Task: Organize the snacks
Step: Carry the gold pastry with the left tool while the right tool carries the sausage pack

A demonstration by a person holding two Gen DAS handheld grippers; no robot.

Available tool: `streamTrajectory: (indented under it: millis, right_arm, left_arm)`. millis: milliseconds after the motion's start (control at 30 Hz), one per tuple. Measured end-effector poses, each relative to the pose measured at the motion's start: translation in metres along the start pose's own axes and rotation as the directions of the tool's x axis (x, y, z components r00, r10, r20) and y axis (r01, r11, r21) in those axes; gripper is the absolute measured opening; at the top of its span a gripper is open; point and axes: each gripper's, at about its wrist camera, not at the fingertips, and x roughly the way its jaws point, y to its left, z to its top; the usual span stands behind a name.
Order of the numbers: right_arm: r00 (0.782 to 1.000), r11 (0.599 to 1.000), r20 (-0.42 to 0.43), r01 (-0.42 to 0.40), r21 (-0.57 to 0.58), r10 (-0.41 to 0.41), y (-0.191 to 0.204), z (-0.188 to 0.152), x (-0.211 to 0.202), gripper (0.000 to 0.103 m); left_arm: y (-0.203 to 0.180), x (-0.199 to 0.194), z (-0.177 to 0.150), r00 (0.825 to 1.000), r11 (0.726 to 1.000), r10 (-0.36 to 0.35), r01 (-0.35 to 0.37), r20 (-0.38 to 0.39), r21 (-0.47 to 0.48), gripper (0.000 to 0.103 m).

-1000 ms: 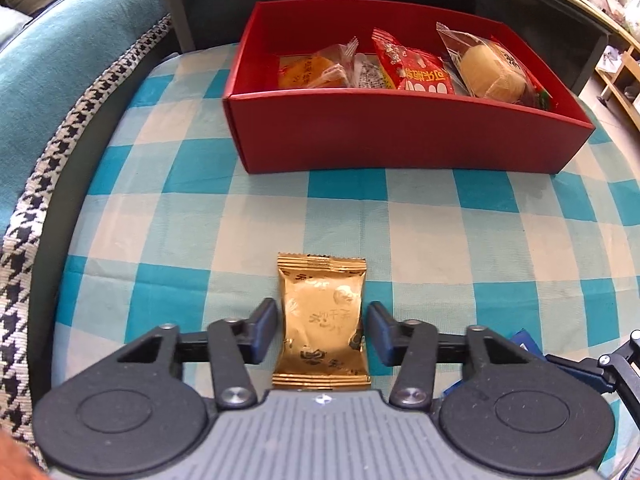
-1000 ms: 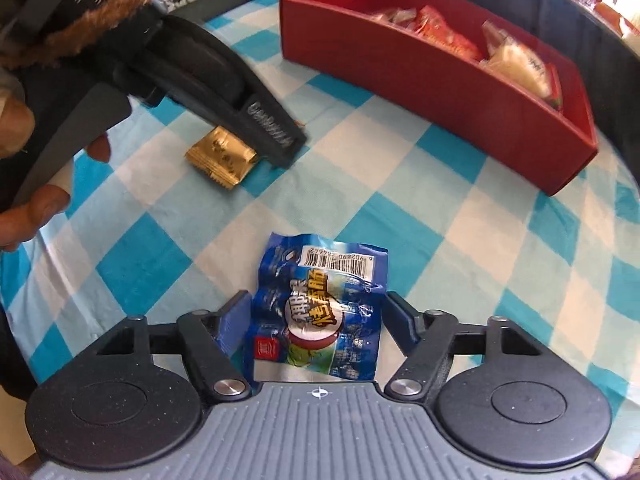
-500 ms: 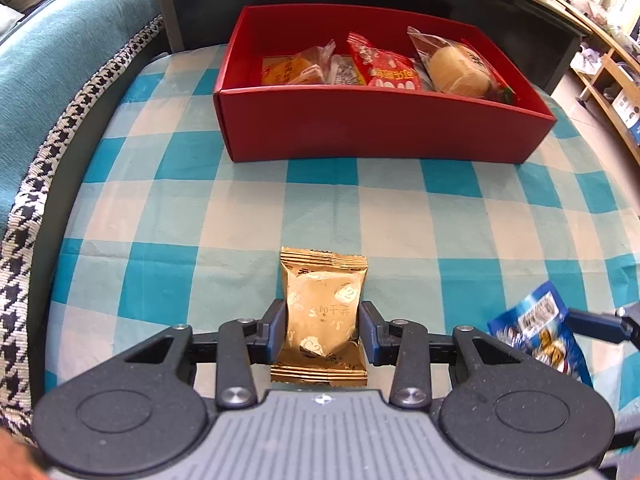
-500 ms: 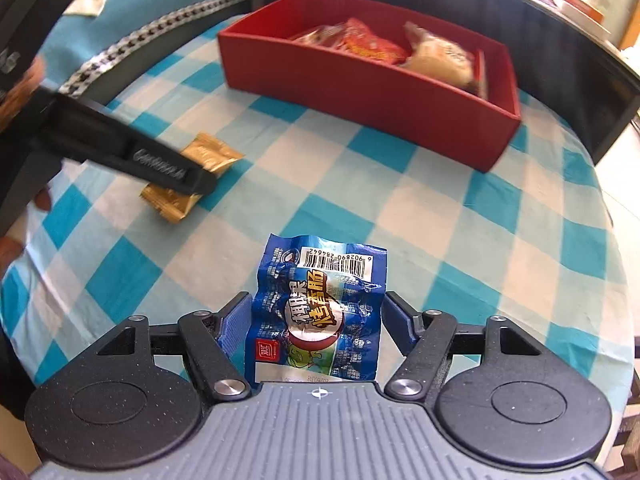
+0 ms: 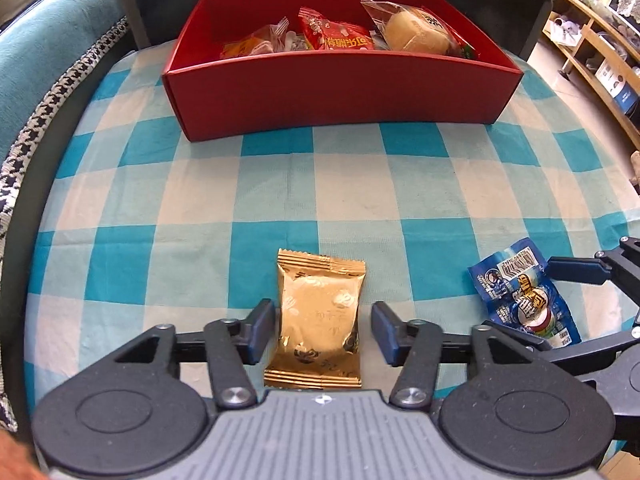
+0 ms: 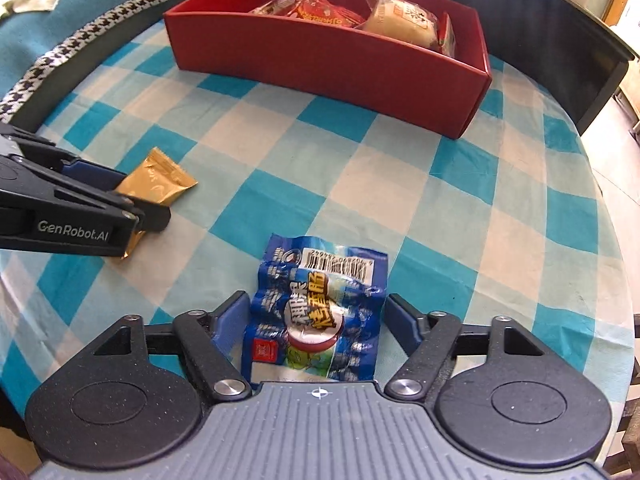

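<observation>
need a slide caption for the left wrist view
Left gripper open around a gold snack packet on the checked tablecloth, red box of snacks beyond.

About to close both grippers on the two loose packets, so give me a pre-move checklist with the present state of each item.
1. Gold packet centred in the left gripper: ok.
2. Left jaws, which have just been opening, stand off the packet with a gap each side: ok.
3. Blue packet inside the right gripper, whose jaws also just widened: ok.
4. Right pads gripping: not ok, a gap shows on the right side.
5. Red box has free floor at its left end: ok.
6. Checked cloth between packets and box is flat: ok.
</observation>
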Motion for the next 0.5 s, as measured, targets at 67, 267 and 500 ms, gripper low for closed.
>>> streamTrajectory:
  millis: [67,267,500]
  right_arm:
    - [1.0,1.0,0.004,0.001,0.003,-0.001,-0.002,0.001,0.002,0.083]
    - [1.0,1.0,0.01,-0.007,-0.001,0.007,-0.001,0.004,0.001,0.079]
    - [0.999,0.999,0.037,0.019,-0.027,-0.018,0.002,0.003,-0.009,0.078]
  left_arm:
    - [-0.003,0.001,-0.001,1.0,1.0,0.012,-0.012,0.006,0.018,0.085]
    - [-0.007,-0.004,-0.004,1.0,0.999,0.014,-0.015,0.008,0.038,0.072]
    - [-0.012,-0.013,-0.004,0.999,0.999,0.003,-0.004,0.033,0.05,0.068]
